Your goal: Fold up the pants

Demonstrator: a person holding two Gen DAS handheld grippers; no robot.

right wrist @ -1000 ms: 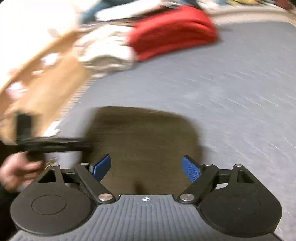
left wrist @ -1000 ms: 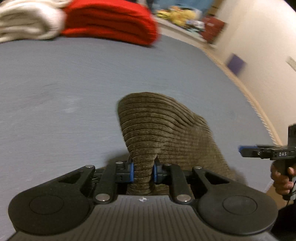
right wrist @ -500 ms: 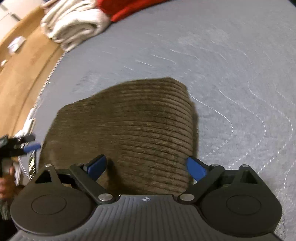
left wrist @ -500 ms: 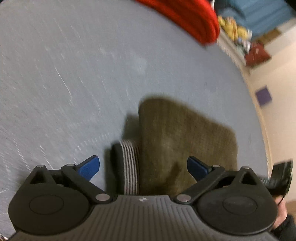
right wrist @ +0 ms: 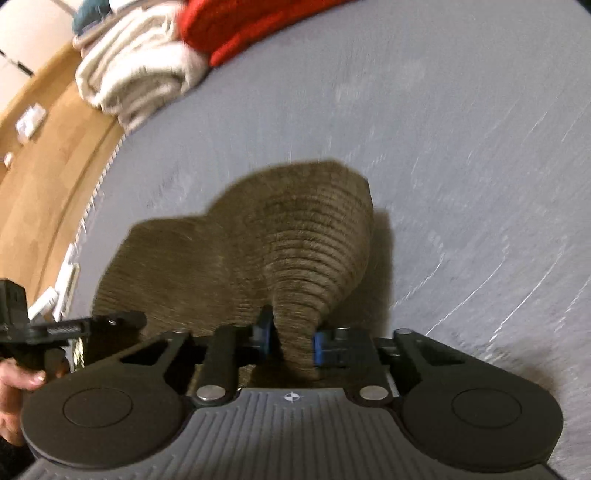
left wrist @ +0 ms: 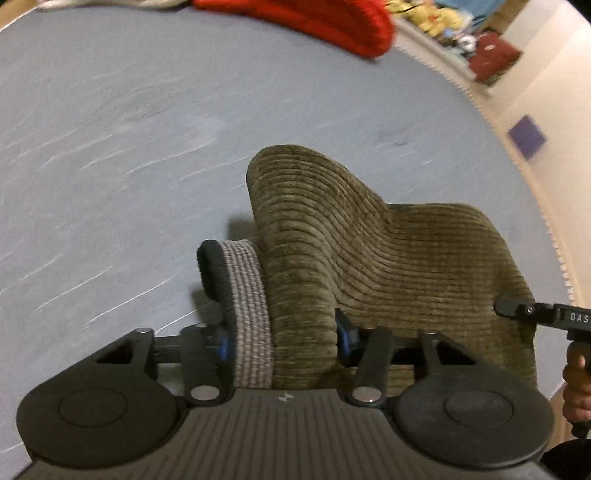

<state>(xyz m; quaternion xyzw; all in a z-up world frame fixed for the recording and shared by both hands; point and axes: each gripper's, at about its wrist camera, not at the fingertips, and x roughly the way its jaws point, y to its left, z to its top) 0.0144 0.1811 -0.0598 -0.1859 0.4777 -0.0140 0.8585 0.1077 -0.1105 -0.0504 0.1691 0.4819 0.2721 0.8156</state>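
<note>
The olive-brown corduroy pants (left wrist: pixel 388 251) lie folded into a small stack on the grey-blue bed (left wrist: pixel 110 166). My left gripper (left wrist: pixel 282 341) is closing on the stack's near left edge. Its pads press a thick bunch of corduroy and the grey ribbed band (left wrist: pixel 245 295) beside it, and that edge bulges upward. In the right wrist view my right gripper (right wrist: pixel 291 339) is closing on a narrow pinch of the pants (right wrist: pixel 229 258) at their near right edge, which rises into a ridge. The stack's underside is hidden.
A red folded blanket (right wrist: pixel 251 26) and a white folded one (right wrist: pixel 136 70) sit at the far end of the bed (right wrist: pixel 461 147). Wooden floor (right wrist: pixel 44 166) runs along one bed edge; a wall and cluttered shelf (left wrist: pixel 461 22) stand beyond the other.
Half a second ago both grippers stood wide open over the flat stack. Now both have dropped and closed on its near edge, bunching the fabric upward.
</note>
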